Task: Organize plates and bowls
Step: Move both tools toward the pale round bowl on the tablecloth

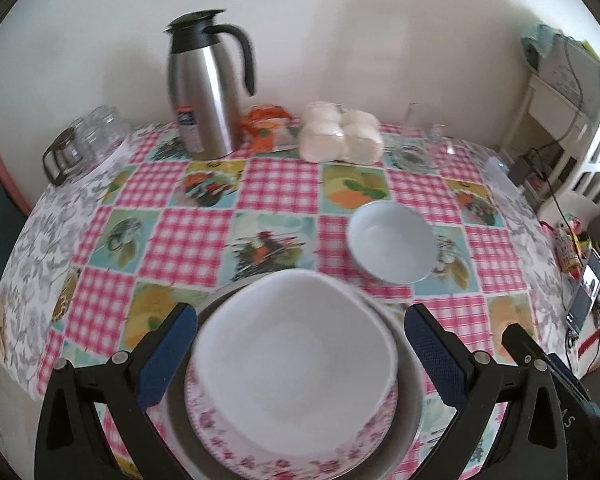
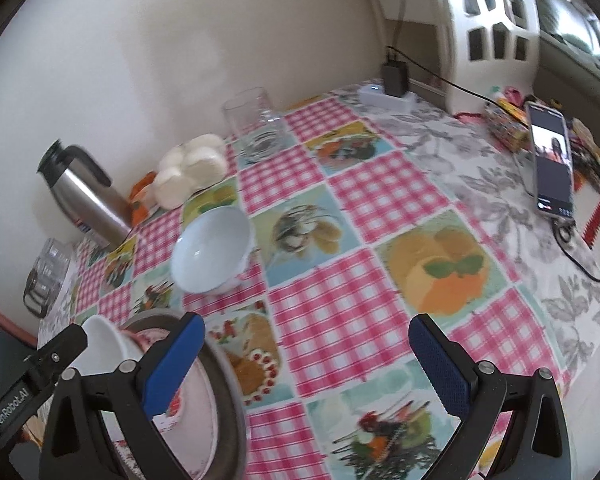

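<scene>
A white squarish bowl (image 1: 296, 364) sits on a pink floral plate (image 1: 284, 456), which lies on a grey plate (image 1: 410, 392), at the near table edge. My left gripper (image 1: 296, 344) is open, with its fingers on either side of this bowl, not touching it. A small white round bowl (image 1: 392, 242) stands alone further back to the right; it also shows in the right wrist view (image 2: 210, 250). My right gripper (image 2: 306, 360) is open and empty over the tablecloth, right of the stack (image 2: 204, 408).
A steel thermos jug (image 1: 206, 92), an upturned glass jar (image 1: 84, 140), a pack of white rolls (image 1: 340, 132) and a glass mug (image 2: 256, 124) stand along the back wall. A phone (image 2: 550, 164) with cables lies at the right edge.
</scene>
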A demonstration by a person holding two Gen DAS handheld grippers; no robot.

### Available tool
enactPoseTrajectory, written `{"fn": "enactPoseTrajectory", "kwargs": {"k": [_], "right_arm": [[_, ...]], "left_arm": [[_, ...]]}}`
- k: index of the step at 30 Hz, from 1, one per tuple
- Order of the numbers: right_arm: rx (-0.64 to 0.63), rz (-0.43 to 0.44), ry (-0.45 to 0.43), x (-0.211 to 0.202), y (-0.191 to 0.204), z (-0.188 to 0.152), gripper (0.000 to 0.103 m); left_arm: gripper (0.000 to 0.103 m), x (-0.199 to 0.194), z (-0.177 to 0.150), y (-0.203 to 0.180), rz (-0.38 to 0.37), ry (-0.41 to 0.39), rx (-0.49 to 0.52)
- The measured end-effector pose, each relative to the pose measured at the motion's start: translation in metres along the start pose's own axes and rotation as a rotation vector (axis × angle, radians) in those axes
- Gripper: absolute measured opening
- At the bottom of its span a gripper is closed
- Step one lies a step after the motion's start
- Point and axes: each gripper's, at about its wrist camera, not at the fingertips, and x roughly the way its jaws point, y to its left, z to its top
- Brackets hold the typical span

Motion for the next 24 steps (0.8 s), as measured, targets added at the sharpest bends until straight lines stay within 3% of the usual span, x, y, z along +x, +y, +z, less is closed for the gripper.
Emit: {"fn": "enactPoseTrajectory", "kwargs": {"k": [11,24], "right_arm": [[0.091,-0.048,-0.001,0.006,-0.042,0.012,0.103],[0.115,-0.100,0.041,0.043,-0.066,0.023,0.103]], "left_arm": [[0.103,0.012,0.016,-0.047,-0.088,-0.056,0.043],[0.103,0.044,0.036,-0.074,-0.147,-0.046,0.025]]}}
